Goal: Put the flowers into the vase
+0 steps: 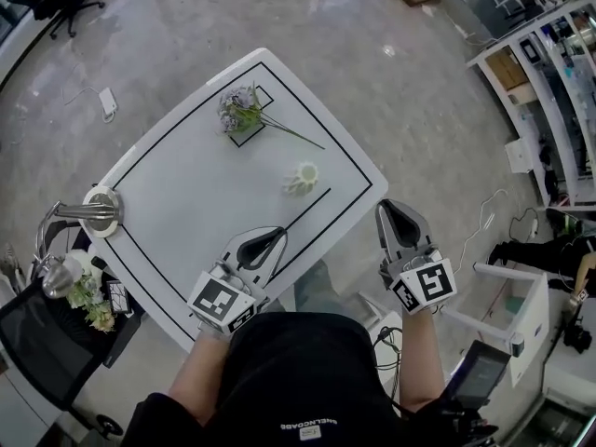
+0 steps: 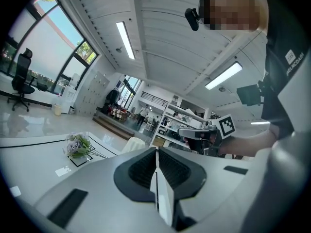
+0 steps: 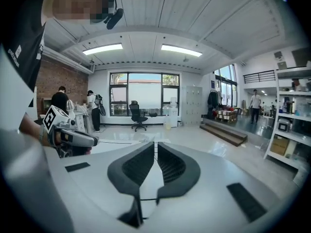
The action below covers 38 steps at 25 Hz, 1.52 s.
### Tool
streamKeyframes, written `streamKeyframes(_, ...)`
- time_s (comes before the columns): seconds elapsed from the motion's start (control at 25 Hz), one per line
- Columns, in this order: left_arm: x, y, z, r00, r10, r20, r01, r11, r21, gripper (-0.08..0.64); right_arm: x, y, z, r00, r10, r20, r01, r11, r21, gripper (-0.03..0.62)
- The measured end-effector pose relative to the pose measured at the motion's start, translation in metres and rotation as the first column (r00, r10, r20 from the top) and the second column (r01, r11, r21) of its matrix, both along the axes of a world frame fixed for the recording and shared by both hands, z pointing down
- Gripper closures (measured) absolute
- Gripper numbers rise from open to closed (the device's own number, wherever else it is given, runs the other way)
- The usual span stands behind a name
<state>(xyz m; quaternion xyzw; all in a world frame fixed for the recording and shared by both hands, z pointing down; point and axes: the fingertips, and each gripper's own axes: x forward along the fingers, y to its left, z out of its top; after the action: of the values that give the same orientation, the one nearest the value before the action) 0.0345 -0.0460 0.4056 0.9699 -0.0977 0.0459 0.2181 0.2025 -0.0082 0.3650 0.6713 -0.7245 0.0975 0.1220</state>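
A bunch of pale purple flowers (image 1: pixel 240 110) with green leaves lies at the far side of the white table (image 1: pixel 186 194), its thin stem trailing toward the right. The small white ribbed vase (image 1: pixel 302 179) stands nearer, right of the middle. My left gripper (image 1: pixel 277 237) is shut and empty over the table's near edge, short of the vase. Off the table's right corner, my right gripper (image 1: pixel 384 210) is also shut and empty. In the left gripper view the flowers (image 2: pixel 77 144) and vase (image 2: pixel 133 143) show beyond the shut left gripper (image 2: pixel 156 152). The right gripper (image 3: pixel 155 144) faces the open room.
A metal piece on a round white base (image 1: pixel 101 212) sits at the table's left corner. A black chair (image 1: pixel 56 333) with more flowers and small items stands at the lower left. White shelving (image 1: pixel 549 73) and a white frame (image 1: pixel 512 315) are on the right.
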Motion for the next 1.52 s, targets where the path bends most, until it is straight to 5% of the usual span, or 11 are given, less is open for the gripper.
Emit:
streamKeyframes(0.28, 0.008, -0.015, 0.003, 0.998, -0.055, 0.034, 0.053, 0.998, 0.046, 0.553, 0.007, -0.047, 0.015, 0.992, -0.125, -0.007, 0.125, 0.991, -0.041, 0.58)
streamKeyframes(0.64, 0.025, -0.032, 0.017, 0.987, -0.111, 0.113, 0.098, 0.989, 0.109, 0.447, 0.019, -0.123, 0.038, 0.946, -0.32, -0.056, 0.312, 0.943, -0.114, 0.577)
streamKeyframes(1.04, 0.045, -0.05, 0.046, 0.957, -0.171, 0.235, 0.133, 0.977, 0.167, 0.323, -0.01, -0.195, 0.1, 0.814, -0.579, -0.051, 0.546, 0.791, -0.275, 0.498)
streamKeyframes(1.52, 0.083, -0.058, 0.075, 0.958, -0.125, 0.26, 0.075, 0.978, 0.194, 0.253, -0.036, -0.255, 0.194, 0.691, -0.723, -0.018, 0.619, 0.605, -0.5, 0.414)
